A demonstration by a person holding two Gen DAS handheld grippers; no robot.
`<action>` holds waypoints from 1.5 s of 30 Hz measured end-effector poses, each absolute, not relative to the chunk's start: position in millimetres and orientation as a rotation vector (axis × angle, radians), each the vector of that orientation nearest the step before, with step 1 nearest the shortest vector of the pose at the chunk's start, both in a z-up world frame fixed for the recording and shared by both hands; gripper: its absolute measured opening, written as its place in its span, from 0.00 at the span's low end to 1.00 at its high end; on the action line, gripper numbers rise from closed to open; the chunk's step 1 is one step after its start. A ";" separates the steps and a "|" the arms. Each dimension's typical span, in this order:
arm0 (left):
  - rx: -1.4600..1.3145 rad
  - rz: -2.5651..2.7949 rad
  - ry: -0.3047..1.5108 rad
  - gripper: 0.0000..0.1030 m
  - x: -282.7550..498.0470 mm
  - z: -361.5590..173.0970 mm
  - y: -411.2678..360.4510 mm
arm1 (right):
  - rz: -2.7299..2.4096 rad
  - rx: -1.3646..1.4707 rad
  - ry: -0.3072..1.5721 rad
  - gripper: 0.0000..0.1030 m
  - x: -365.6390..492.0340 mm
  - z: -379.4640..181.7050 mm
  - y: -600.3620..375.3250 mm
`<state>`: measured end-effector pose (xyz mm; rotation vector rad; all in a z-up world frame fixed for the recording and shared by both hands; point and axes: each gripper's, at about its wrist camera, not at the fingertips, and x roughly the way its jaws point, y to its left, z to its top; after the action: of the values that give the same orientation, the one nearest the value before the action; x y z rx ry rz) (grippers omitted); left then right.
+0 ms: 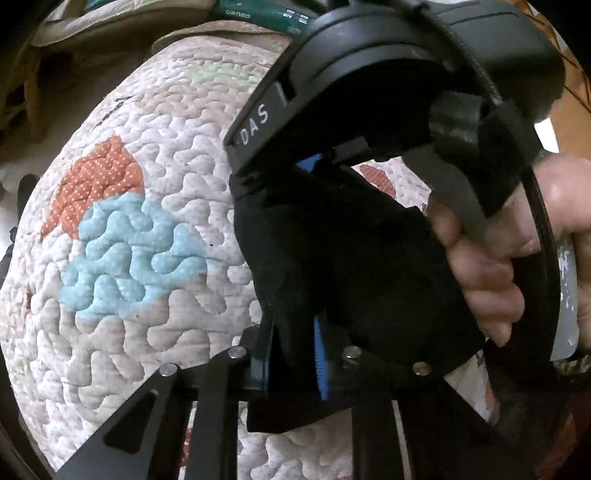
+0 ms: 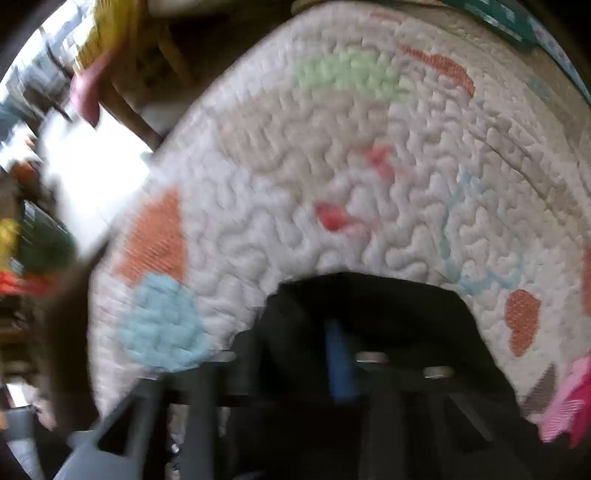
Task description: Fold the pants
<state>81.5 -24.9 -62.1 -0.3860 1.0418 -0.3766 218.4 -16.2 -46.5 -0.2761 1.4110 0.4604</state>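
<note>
The black pants (image 1: 332,251) lie bunched on a quilted mat (image 1: 147,314). In the left wrist view, my left gripper (image 1: 293,354) is at the bottom, its blue pads (image 1: 320,362) shut on a fold of the black cloth. Just above, my right gripper (image 1: 321,166) points down, held by a hand (image 1: 480,266), and black cloth hangs from its jaws. The right wrist view is blurred. There my right gripper (image 2: 306,332) shows one blue pad (image 2: 338,354), and the pants (image 2: 388,306) are heaped over and between its fingers.
The white quilt (image 2: 332,147) has orange, blue and green patches, and its edge curves along the left. A green box (image 1: 258,14) lies beyond its far edge. Something pink (image 2: 569,406) sits at the quilt's right edge. Blurred clutter (image 2: 33,240) stands off the mat on the left.
</note>
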 end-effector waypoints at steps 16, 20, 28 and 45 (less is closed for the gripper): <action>-0.508 -0.193 1.009 0.14 88.1 -53.1 69.4 | 0.548 -0.230 1.270 0.13 231.5 -0.7 53.8; -0.528 -0.194 1.058 0.26 86.1 -62.2 81.8 | 0.542 -0.195 1.291 0.20 240.2 -12.9 66.9; -0.445 -0.258 0.975 0.35 50.8 -20.2 89.9 | 0.505 0.127 1.153 0.53 239.6 34.9 -26.4; -0.114 -0.293 1.021 0.40 88.6 -9.1 10.7 | 0.266 0.357 1.044 0.32 98.6 -4.0 -162.1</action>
<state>88.6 10.7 -9.1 -0.1140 1.0210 -0.2926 98.6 -162.1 -4.0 0.3568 1.0443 0.2665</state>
